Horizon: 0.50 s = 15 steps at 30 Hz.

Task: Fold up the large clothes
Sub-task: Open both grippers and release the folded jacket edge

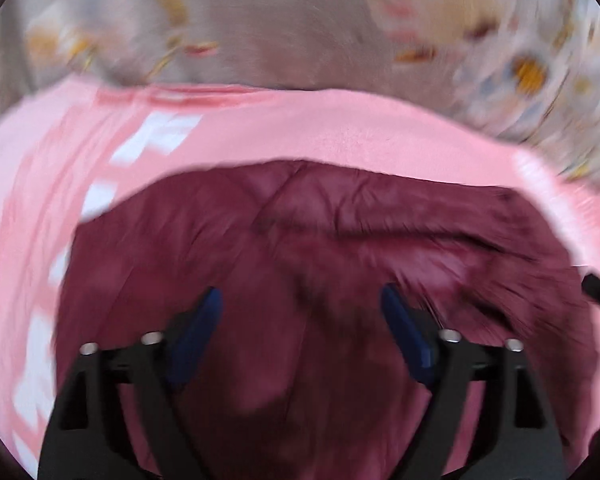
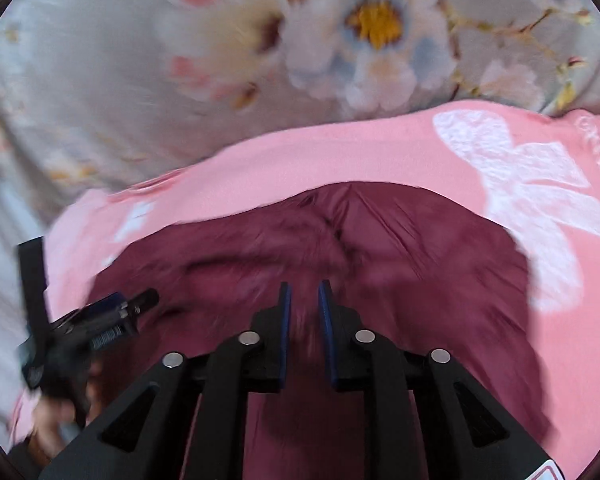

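Note:
A dark maroon padded jacket (image 1: 300,280) lies on top of a pink garment with white print (image 1: 319,132); both show blurred. My left gripper (image 1: 301,300) is open, its blue pads wide apart just above the jacket. In the right wrist view the maroon jacket (image 2: 399,248) lies on the pink garment (image 2: 339,152). My right gripper (image 2: 304,292) hovers over the jacket with its pads nearly together, a narrow gap between them; I cannot tell whether fabric is pinched. The left gripper also shows in the right wrist view (image 2: 100,320) at the jacket's left edge.
A grey bedsheet with large white, pink and yellow flowers (image 2: 260,40) lies under the clothes and fills the far side; it also shows in the left wrist view (image 1: 280,20). The right gripper's black tip (image 1: 599,292) pokes in at the right edge.

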{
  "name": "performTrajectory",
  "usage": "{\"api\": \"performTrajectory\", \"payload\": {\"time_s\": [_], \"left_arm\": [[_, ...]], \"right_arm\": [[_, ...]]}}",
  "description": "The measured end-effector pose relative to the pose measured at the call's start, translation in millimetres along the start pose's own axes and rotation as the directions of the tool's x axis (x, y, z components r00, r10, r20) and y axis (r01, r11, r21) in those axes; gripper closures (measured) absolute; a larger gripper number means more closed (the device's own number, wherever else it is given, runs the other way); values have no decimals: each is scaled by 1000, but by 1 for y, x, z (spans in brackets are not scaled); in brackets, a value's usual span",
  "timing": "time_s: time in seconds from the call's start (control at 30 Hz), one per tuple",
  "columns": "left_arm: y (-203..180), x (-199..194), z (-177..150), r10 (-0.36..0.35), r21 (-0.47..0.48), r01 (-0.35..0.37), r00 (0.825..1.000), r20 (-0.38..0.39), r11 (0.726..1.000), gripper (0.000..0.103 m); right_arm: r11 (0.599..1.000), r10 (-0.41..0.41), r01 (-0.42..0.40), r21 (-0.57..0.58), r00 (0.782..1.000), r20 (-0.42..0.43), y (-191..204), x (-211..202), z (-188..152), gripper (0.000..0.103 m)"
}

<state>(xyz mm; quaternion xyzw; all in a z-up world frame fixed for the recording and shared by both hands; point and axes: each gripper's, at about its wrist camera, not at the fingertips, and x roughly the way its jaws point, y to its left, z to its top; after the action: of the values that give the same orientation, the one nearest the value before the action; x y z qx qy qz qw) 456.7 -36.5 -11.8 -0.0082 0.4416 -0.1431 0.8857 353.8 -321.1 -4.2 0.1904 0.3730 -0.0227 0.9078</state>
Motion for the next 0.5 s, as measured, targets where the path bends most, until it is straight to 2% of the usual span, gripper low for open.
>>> {"api": "performTrajectory", "payload": {"time_s": [0.03, 0.07, 0.1, 0.2, 0.3, 0.4, 0.5], "left_arm": [[10, -16, -12, -35, -23, 35, 999, -14, 999, 19], [18, -29, -22, -56, -41, 54, 998, -28, 998, 17], [33, -47, -39, -73, -66, 70, 996, -51, 995, 17], [78, -98, -95, -131, -164, 114, 986, -102, 980, 17], [117, -141, -145, -164, -278, 129, 981, -104, 952, 17], [143, -180, -196, -156, -347, 114, 983, -95, 931, 17], [151, -201, -235, -196, -376, 147, 976, -96, 915, 17]], "right_arm": [[1000, 4, -3, -21, 1000, 3, -1, -26, -13, 74], [999, -10, 11, -47, 1000, 5, -6, -57, -32, 60], [998, -23, 24, -59, 1000, 5, -10, -75, -45, 51], [997, -51, 49, -65, 998, -26, -34, -137, -106, 44], [996, -93, 92, -18, 993, -71, -59, -184, -168, 42], [991, -109, 116, 67, 990, -94, -79, -223, -224, 39], [987, -76, 89, 131, 992, -96, -87, -241, -263, 37]]}}
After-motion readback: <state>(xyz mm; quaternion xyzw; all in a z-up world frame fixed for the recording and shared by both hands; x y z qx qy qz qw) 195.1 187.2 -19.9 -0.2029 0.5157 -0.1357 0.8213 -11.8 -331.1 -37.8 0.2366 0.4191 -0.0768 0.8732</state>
